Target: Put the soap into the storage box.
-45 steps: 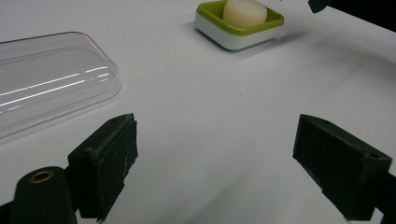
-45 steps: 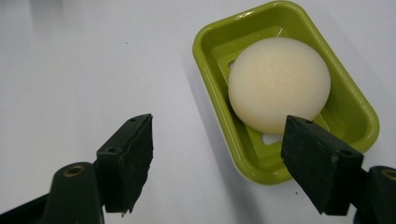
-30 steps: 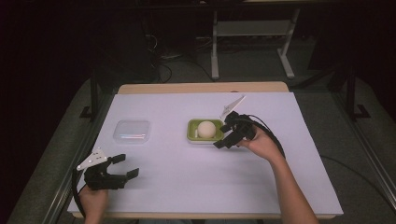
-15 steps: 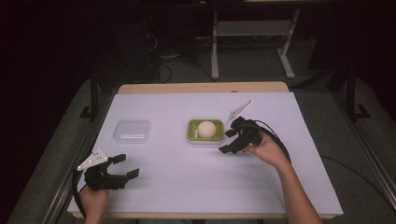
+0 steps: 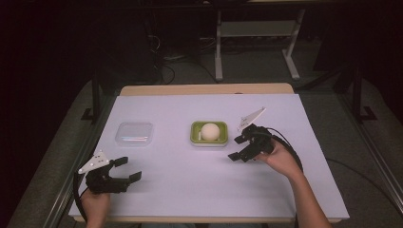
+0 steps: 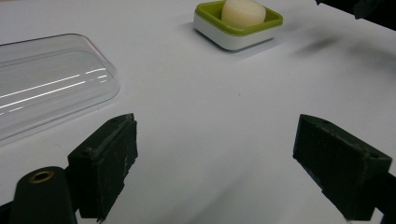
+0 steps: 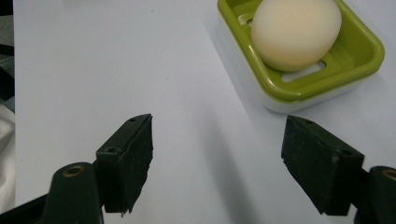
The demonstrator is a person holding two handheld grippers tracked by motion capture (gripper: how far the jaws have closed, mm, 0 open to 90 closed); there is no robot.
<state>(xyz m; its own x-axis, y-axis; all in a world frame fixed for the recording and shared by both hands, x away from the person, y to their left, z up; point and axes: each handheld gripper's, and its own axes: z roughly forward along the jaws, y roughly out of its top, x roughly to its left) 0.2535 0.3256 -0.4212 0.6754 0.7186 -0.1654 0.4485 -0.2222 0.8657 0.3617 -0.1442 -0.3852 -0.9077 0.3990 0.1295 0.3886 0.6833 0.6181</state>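
A cream, egg-shaped soap lies in a green and white dish at the middle of the white table. My right gripper stands open just right of the dish, nothing between its jaws. A clear plastic lid lies flat to the dish's left. Near the front left edge my left gripper is open and empty, its jaws aimed toward the lid and dish.
A white sheet covers the table, with a wooden strip along its far edge. A metal stand and cables sit on the dark floor beyond. Cables trail from both grippers.
My right gripper has drawn back from the dish, to the right and toward the person, jaws open throughout. The left gripper, soap and lid have stayed put.
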